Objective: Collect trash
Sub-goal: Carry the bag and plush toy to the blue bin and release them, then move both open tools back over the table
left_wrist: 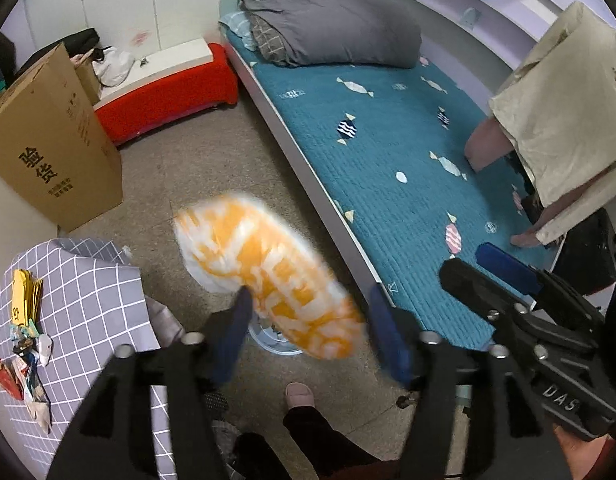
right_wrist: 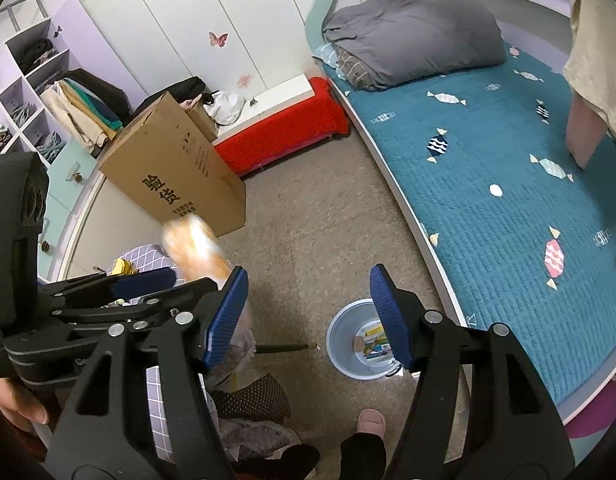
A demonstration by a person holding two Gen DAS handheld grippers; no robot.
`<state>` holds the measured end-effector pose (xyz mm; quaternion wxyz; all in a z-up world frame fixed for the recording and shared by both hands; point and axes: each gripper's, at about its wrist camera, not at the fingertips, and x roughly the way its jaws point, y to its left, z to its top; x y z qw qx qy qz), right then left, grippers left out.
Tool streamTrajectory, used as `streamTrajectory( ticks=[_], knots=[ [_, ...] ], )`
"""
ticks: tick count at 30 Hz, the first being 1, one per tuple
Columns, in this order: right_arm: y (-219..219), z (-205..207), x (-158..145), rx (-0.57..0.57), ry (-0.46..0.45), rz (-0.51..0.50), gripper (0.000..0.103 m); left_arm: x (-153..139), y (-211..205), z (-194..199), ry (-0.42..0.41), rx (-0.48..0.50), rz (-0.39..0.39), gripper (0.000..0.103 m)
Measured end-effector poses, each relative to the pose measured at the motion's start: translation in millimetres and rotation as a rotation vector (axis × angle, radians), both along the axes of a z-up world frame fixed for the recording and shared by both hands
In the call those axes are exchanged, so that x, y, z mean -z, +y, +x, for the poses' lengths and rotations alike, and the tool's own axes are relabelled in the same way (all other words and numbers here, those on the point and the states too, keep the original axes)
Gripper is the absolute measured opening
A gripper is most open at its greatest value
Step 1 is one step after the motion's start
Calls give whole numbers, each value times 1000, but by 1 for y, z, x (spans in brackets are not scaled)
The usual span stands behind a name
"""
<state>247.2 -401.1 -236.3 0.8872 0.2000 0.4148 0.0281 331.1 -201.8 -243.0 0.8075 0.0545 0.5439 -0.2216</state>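
An orange-and-white snack bag (left_wrist: 268,276) shows blurred in the left wrist view, between and just beyond the fingers of my left gripper (left_wrist: 309,300). The jaws stand apart and neither pad presses on the bag. Under the bag lies the rim of a pale blue bin (left_wrist: 264,342). In the right wrist view the bin (right_wrist: 337,346) stands on the floor with several scraps inside, and the bag (right_wrist: 196,248) hangs to its left beside my left gripper (right_wrist: 192,280). My right gripper (right_wrist: 308,280) is open and empty above the bin.
A table with a grey checked cloth (left_wrist: 88,280) at left carries more scraps (left_wrist: 24,360). Behind it stands a cardboard box (left_wrist: 56,140). A teal bed (left_wrist: 387,160) fills the right, where a person in a beige top (left_wrist: 567,112) leans. A slippered foot (left_wrist: 300,394) is near the bin.
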Motion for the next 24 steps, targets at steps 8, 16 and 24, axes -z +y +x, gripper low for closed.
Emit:
streamTrajectory(
  ticks=[8,16,24],
  knots=[
    [4,0,-1,-18,-5,4,64,-1,11,-5,7,-13,-22,64],
    [23,2,-4,-61,-11,1,64,-6,29,-12,-10,-58,-17,64],
    [60,8,-8,-139,-17,-6,64,-15,71,-22,-39,-143,-19,64]
  ],
)
